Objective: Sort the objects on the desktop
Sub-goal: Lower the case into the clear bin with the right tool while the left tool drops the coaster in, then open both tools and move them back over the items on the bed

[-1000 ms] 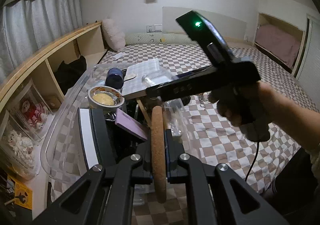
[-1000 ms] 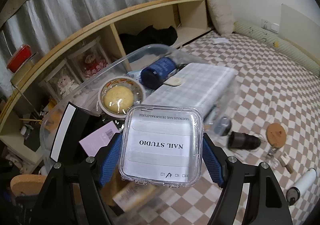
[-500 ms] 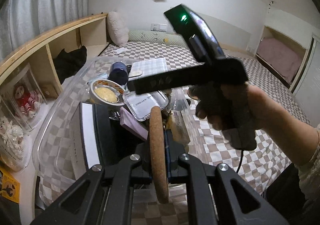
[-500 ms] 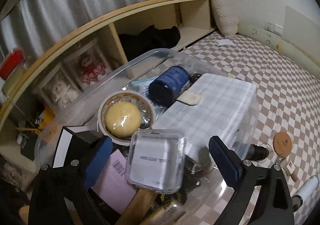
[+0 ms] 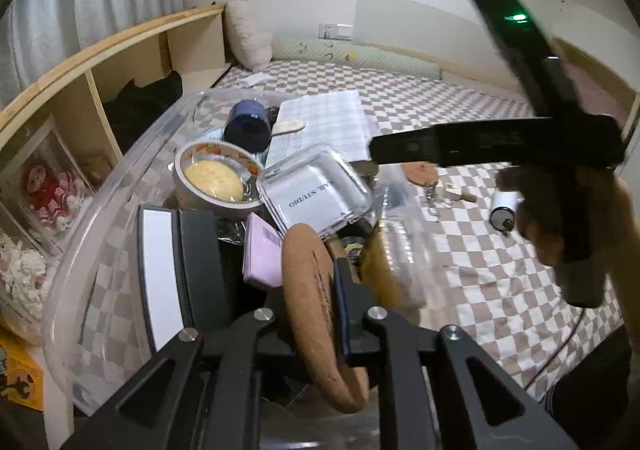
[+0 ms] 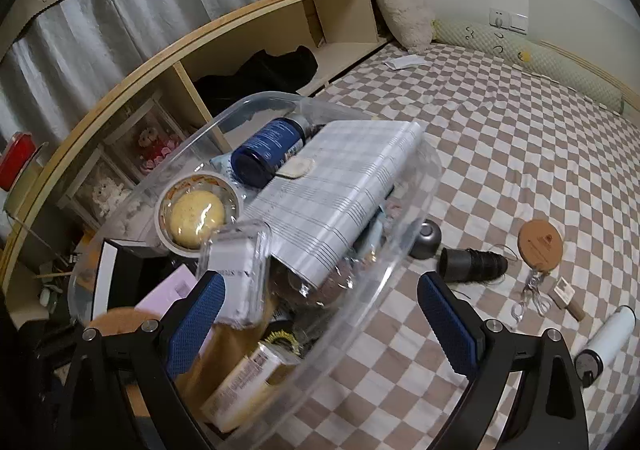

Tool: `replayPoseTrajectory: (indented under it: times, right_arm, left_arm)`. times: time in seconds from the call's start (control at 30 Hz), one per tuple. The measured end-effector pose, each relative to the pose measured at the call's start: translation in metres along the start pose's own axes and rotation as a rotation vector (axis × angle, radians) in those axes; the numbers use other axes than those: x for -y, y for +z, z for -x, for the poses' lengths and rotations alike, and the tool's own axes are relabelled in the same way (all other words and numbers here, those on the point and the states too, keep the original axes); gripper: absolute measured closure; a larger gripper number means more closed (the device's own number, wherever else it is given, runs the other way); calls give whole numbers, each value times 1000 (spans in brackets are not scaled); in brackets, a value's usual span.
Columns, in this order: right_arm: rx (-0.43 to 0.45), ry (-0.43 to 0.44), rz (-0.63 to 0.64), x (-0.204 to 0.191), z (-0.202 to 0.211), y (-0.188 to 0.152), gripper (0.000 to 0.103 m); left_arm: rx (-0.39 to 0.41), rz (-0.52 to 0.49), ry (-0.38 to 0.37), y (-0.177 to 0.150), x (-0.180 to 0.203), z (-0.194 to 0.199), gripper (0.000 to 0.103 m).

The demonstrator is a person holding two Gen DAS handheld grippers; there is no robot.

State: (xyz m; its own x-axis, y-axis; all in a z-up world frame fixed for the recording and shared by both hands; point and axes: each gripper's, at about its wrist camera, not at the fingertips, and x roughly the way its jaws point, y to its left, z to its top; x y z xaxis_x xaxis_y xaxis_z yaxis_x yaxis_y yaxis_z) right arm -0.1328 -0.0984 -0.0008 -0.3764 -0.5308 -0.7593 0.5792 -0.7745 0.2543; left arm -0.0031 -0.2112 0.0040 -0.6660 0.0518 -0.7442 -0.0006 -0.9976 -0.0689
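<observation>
A clear plastic bin (image 5: pixel 120 178) (image 6: pixel 404 250) on the checkered bed holds several items. My left gripper (image 5: pixel 312 286) is shut on a round cork coaster (image 5: pixel 316 314), held on edge above the bin's near end. The coaster also shows in the right wrist view (image 6: pixel 120 320). My right gripper (image 6: pixel 320 314) is open and empty over the bin's rim. The clear Nail Studio box (image 5: pixel 316 192) (image 6: pixel 236 270) lies tilted in the bin beside a sealed bowl (image 5: pixel 214 180) (image 6: pixel 196 212). The right gripper's body (image 5: pixel 496 146) crosses the left wrist view.
In the bin are a plaid notebook (image 6: pixel 340 186), a blue jar (image 6: pixel 268 148), a pink card (image 5: pixel 262 254) and a black-and-white box (image 5: pixel 172 274). On the bed lie another cork coaster (image 6: pixel 540 244), a black cylinder (image 6: pixel 472 264), keys (image 6: pixel 532 296) and a white tube (image 6: pixel 604 342). A wooden shelf (image 6: pixel 192 50) runs at left.
My right gripper opened and let go of the Nail Studio box, which now lies in the bin. It then drew back to the right. My left gripper keeps the coaster.
</observation>
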Motion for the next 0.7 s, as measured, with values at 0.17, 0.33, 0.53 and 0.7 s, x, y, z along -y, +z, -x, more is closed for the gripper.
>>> replayPoseTrajectory:
  times: [0.17,0.33,0.53,0.7]
  right_arm:
    - [3,6,10,2,7,-3,6]
    - [15,14,18,1,13,-4,6]
    - [16,15,5,2,13,-6,6]
    - [15,19,0,4,17,-8,6]
  left_arm:
    - [-8,16,-1,1,-1,-8,87]
    - [26,4,39,2,1,4,40]
    - [100,27,77,5,-5,34,39]
    - [94,41,78,2,-10,42,55]
